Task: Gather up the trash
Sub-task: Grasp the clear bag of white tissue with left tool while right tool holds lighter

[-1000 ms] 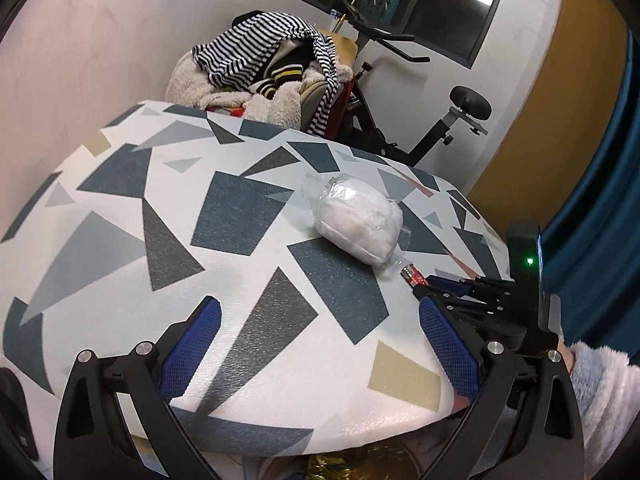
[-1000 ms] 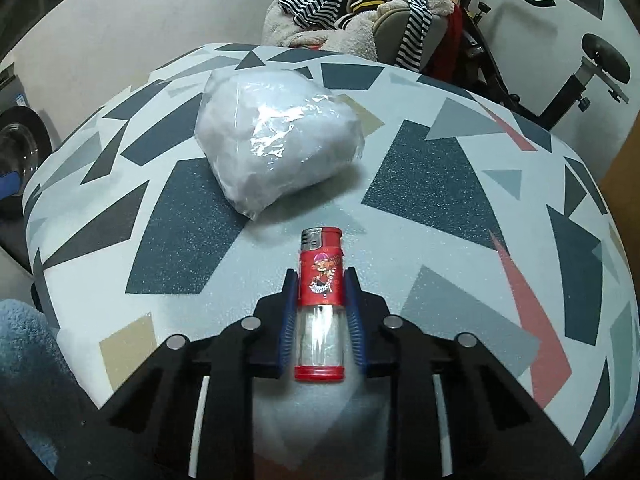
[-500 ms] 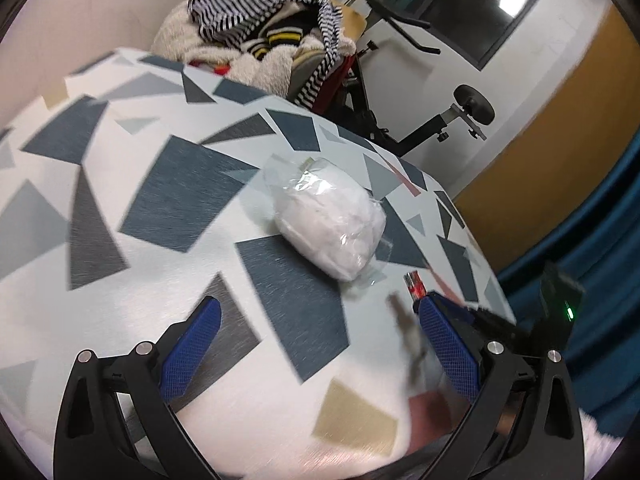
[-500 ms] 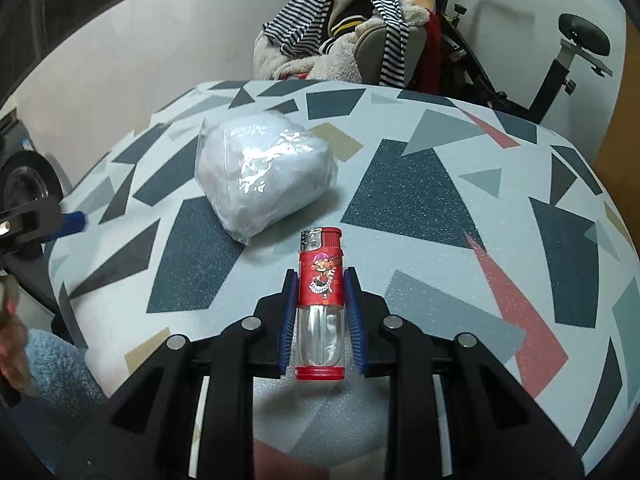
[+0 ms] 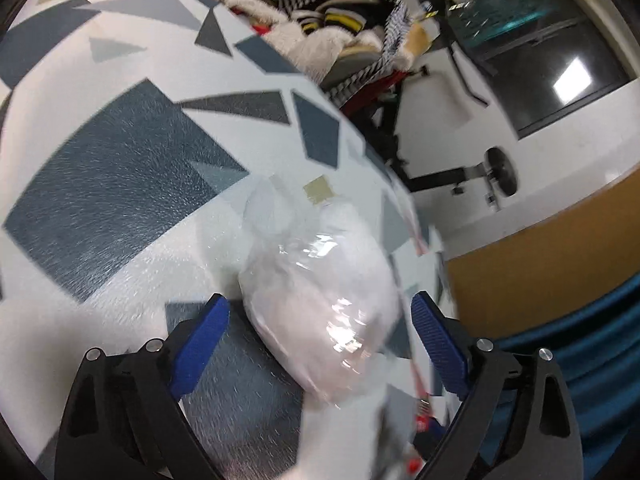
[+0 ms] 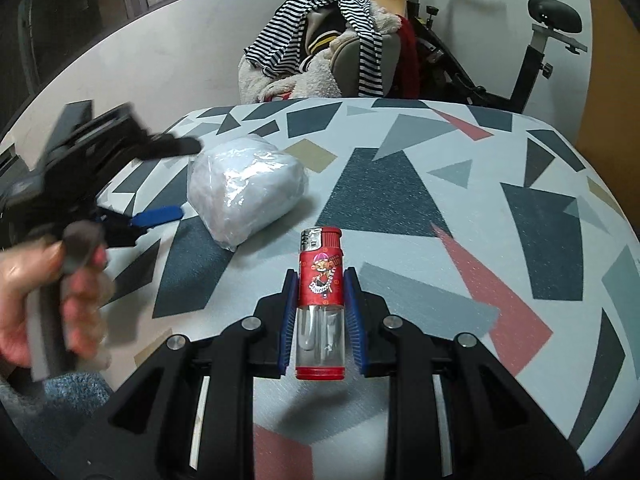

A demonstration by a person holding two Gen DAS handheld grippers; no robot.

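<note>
A clear plastic bag stuffed with white material [image 5: 316, 264] lies on the patterned tabletop [image 5: 120, 160]. My left gripper [image 5: 320, 302] straddles it. Its jaws are closing, and the blue pads [image 5: 200, 340] stand just off the bag's sides. The right wrist view shows the same bag [image 6: 244, 188] with the left gripper [image 6: 189, 178] reaching in from the left. My right gripper [image 6: 321, 280] is shut on a red and clear lighter [image 6: 321, 344], which it holds just above the table [image 6: 440, 208].
Past the table's far edge stands a chair heaped with striped and fleecy clothes [image 6: 320, 52], with an exercise bike [image 6: 532, 40] behind it. A hand [image 6: 24, 300] holds the left gripper's handle. A teal curtain [image 5: 580, 340] hangs to the right.
My left gripper has swept forward and down across the table, rolling as it went, and now has the bag between its jaws. The right gripper, still holding the lighter, has risen slightly.
</note>
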